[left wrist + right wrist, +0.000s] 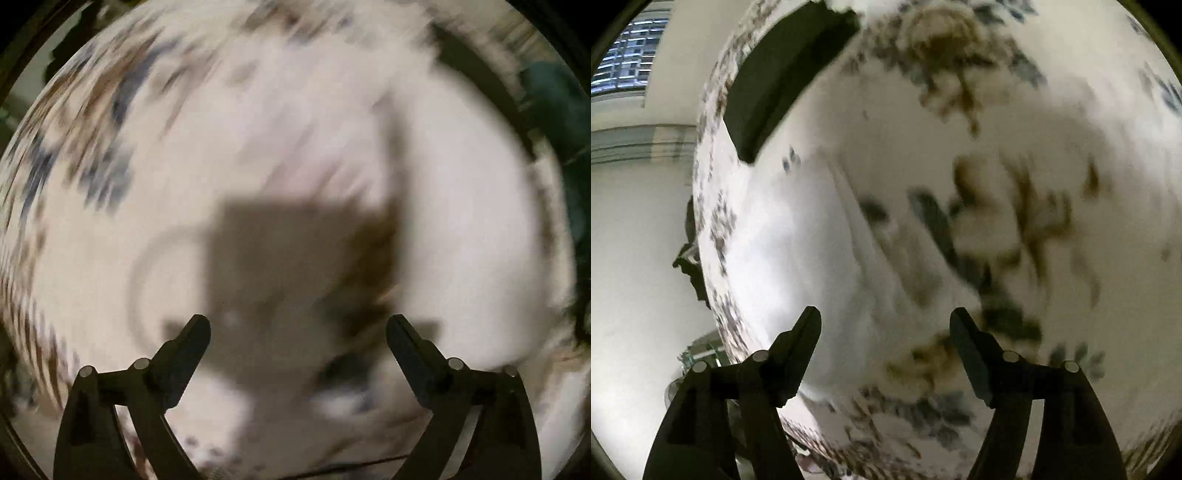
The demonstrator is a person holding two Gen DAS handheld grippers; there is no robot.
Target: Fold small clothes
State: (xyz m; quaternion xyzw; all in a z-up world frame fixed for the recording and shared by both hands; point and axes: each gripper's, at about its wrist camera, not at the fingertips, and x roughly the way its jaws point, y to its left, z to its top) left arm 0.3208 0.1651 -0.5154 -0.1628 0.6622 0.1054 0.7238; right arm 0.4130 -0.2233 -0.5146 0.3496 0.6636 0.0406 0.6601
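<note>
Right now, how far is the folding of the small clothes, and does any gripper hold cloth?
Nothing looks folded yet. The left gripper is open over a white cloth with brown and blue-grey print, and its view is blurred. The right gripper is also open above the same kind of printed cloth, with nothing between its fingers. I cannot tell which fabric is the garment, so grasping and folding seem to remain.

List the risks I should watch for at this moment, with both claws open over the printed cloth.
1. The left wrist view is smeared by motion blur; closing the left claw now might miss any edge of the white fabric with brown and blue-grey floral print.
2. The right claw also holds nothing, so the fabric may lie unsecured.
3. A dark rectangular object lies near the cloth's far edge and could snag it.
</note>
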